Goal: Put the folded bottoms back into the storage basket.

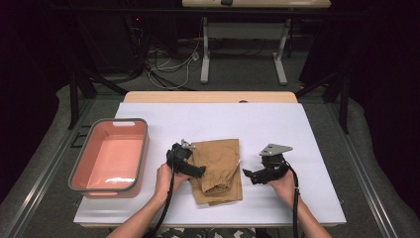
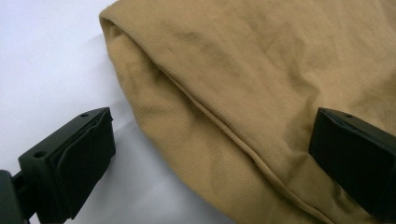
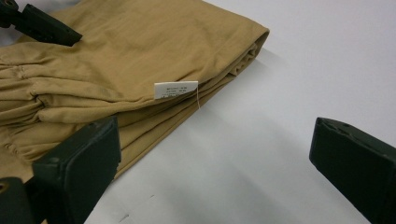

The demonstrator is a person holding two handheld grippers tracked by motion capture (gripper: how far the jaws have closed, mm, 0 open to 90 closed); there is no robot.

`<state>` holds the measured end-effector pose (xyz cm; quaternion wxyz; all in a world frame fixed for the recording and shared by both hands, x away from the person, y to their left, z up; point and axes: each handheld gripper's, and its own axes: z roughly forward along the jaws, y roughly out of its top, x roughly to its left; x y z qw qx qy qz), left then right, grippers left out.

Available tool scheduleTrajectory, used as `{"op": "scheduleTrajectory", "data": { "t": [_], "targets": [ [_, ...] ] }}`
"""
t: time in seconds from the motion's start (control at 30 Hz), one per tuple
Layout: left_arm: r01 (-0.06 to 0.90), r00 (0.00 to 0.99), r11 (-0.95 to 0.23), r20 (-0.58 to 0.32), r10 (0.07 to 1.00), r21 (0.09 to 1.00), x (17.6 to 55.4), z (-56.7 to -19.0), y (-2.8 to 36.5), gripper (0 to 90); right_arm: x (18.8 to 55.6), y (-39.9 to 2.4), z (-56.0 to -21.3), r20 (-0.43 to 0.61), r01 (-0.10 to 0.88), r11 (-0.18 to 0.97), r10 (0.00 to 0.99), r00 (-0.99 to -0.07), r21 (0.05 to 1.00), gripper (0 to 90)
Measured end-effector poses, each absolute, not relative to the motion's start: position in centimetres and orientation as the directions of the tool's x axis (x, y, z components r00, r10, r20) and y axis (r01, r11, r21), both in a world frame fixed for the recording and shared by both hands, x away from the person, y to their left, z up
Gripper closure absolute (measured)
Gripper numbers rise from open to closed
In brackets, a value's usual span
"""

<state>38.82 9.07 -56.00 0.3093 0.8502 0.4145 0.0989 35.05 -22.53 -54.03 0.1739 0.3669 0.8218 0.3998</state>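
Tan trousers point(image 1: 218, 168) folded on tabletop point(image 1: 277, 129). My left gripper point(image 1: 190, 171) fingers open, straddling 9 o'clock edge; right gripper point(image 1: 250, 174) fingers open at 3 o'clock. Pink bin point(image 1: 111, 156) empty; stowing remains, I judge.

Folded trousers point(image 1: 218, 171): tan all over, plain, with a small white label point(image 3: 176, 89). Tub point(image 1: 110, 157): salmon pink inside and out, grey rim. Table sheet point(image 1: 277, 129): plain white over a pale wood top. My left gripper point(image 1: 197, 171) and right gripper point(image 1: 249, 174): black, as are their cables.
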Motion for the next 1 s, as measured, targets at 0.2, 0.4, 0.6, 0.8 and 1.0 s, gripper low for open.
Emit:
{"op": "scheduleTrajectory", "data": {
  "t": [0.2, 0.4, 0.6, 0.8, 1.0],
  "targets": [
    [0.632, 0.652, -0.471, -0.094, 0.752, 0.616, 38.6, -55.8, 8.9, 6.9, 35.1, -22.5, -54.1, 0.008, 0.465, 0.411, 0.742, -0.67, 0.784, 1.9],
    [0.612, 0.667, -0.461, -0.106, 0.738, 0.643, 38.2, -55.7, 8.5, 23.2, 35.2, -22.4, -54.1, -0.002, 0.46, 0.427, 0.735, -0.678, 0.778, 2.1],
    [0.594, 0.667, -0.443, -0.102, 0.738, 0.671, 37.9, -55.8, 8.3, 38.3, 35.2, -22.5, -54.1, 0.0, 0.462, 0.42, 0.74, -0.672, 0.781, 2.3],
    [0.557, 0.683, -0.425, -0.103, 0.723, 0.714, 37.6, -56.2, 8.1, 61.9, 35.1, -22.3, -54.0, 0.0, 0.461, 0.423, 0.737, -0.676, 0.78, 2.3],
    [0.545, 0.705, -0.41, -0.135, 0.696, 0.732, 37.7, -56.4, 8.2, 79.4, 35.2, -22.5, -54.0, -0.004, 0.455, 0.422, 0.737, -0.676, 0.784, 2.6]
  ]
}}
